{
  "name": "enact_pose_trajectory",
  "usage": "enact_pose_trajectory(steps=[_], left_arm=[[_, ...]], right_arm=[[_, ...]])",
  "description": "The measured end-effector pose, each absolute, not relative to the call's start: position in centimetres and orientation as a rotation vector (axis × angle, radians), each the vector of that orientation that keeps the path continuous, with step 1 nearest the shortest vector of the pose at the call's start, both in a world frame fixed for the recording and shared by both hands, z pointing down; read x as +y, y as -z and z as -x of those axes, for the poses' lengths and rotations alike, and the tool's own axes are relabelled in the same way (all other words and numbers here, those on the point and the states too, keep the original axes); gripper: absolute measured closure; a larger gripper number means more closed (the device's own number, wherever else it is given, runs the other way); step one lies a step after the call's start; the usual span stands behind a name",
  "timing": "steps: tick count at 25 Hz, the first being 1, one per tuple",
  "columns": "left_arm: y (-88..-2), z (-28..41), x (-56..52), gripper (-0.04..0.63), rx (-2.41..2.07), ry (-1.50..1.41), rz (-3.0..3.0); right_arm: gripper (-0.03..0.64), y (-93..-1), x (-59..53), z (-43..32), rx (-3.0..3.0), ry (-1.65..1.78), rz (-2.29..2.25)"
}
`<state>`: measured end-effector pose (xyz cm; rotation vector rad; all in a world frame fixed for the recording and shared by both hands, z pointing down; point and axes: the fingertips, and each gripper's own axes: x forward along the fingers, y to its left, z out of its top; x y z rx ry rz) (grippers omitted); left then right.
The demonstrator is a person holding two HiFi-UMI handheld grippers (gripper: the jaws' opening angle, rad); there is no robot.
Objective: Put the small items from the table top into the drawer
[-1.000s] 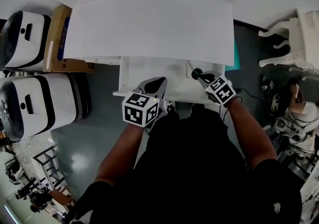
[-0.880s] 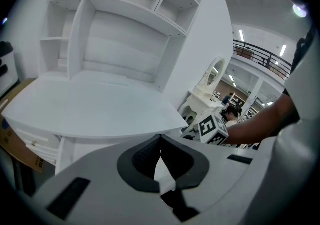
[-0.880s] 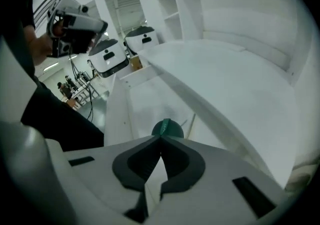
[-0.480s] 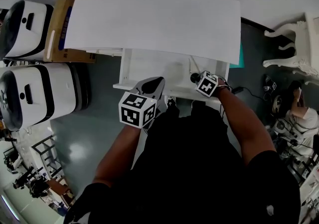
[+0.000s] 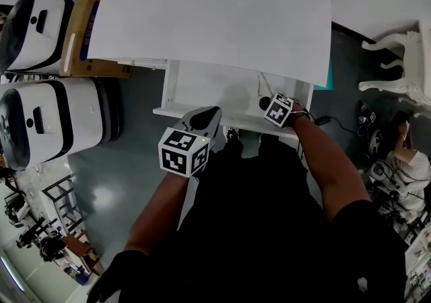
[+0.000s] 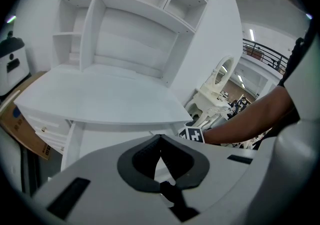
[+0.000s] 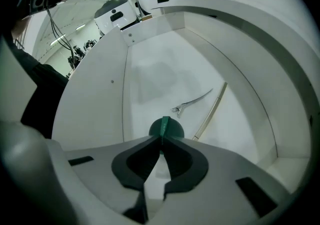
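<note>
The right gripper [image 7: 161, 139] has its jaws pressed together on a small, round, dark green item [image 7: 168, 127], pinching a brighter green strip on its top. The green item is inside the open drawer [image 7: 90, 84], close over the white floor; whether it touches the floor cannot be told. Just beyond it on the drawer floor lie a metal hair clip [image 7: 193, 101] and, beside that, a thin pale stick [image 7: 210, 111] along the far side.

The left gripper [image 6: 160, 142] has its jaws together with nothing between them. It points over the white table top [image 6: 100, 100] toward the shelves [image 6: 135, 34] behind it.

In the head view the left gripper [image 5: 203, 118] is at the drawer's front edge, while the right gripper [image 5: 267, 102] reaches into the drawer [image 5: 202, 86] at its right end. A cardboard box [image 5: 83, 25] stands left of the table.
</note>
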<state>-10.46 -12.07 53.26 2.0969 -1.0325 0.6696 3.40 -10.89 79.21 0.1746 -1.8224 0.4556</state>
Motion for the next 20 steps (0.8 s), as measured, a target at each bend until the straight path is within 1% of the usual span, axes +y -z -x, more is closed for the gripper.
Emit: enact_pose_trajectory(steps=[5, 7, 8, 13, 20], left_arm=[[-53.0, 10.5, -12.2, 0.591, -1.021, -0.662, -2.107], [-52.9, 10.5, -12.3, 0.591, -1.012, -0.660, -2.117], [-52.8, 10.5, -12.3, 0.592, -1.007, -0.659, -2.122], [-52.7, 10.0, -12.6, 0.592, -0.974, -0.654, -2.163], [-51.9, 9.6, -12.8, 0.592, -0.907, -0.658, -2.237]], right_arm=[[0.580, -78.7, -11.0, -3.2, -1.841, -0.488, -0.206], [0.537, -78.4, -11.1, -3.2, -1.846, -0.502, -0.224], [0.526, -78.2, -11.1, -3.2, -1.847, -0.506, -0.232], [0.525, -77.0, -11.7, -3.8, -1.864, -0.512, -0.307], [0.525, -73.7, -13.2, -4.9, -1.927, -0.545, -0.544]])
